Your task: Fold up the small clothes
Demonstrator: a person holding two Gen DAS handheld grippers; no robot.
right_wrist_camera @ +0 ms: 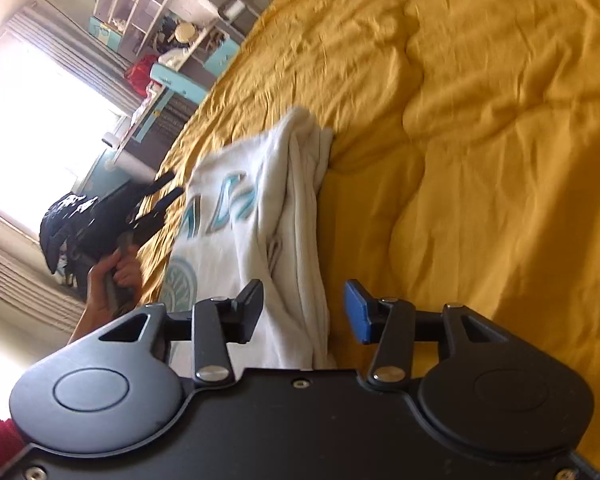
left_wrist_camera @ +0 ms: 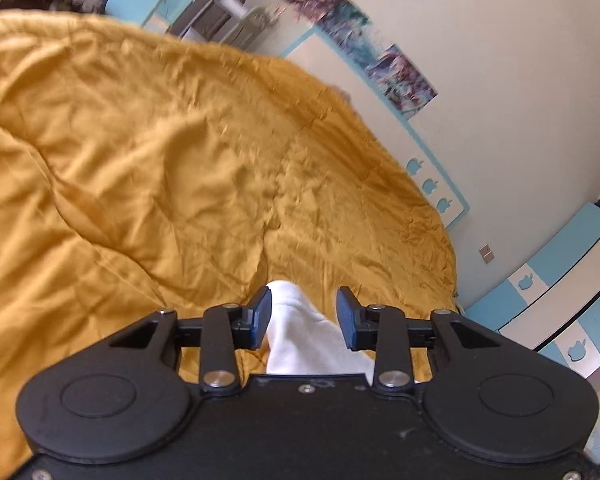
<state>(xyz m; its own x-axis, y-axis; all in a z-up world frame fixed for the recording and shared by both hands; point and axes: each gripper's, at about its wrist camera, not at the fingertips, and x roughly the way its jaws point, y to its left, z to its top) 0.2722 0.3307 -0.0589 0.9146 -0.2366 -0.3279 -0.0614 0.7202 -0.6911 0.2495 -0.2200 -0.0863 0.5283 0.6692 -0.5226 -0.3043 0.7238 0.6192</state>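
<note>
Bright daylight pours through the window (right_wrist_camera: 40,120), washing it out white. Both pictures look blurry and curve at the edges.

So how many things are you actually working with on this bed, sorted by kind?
White garment with blue print, folded on the quilt: 1
Mustard-yellow quilt covering the bed: 1
Hand-held grippers, the left hand-held gripper and the right hand-held gripper, both open and holding nothing: 2
Total: 4
</note>
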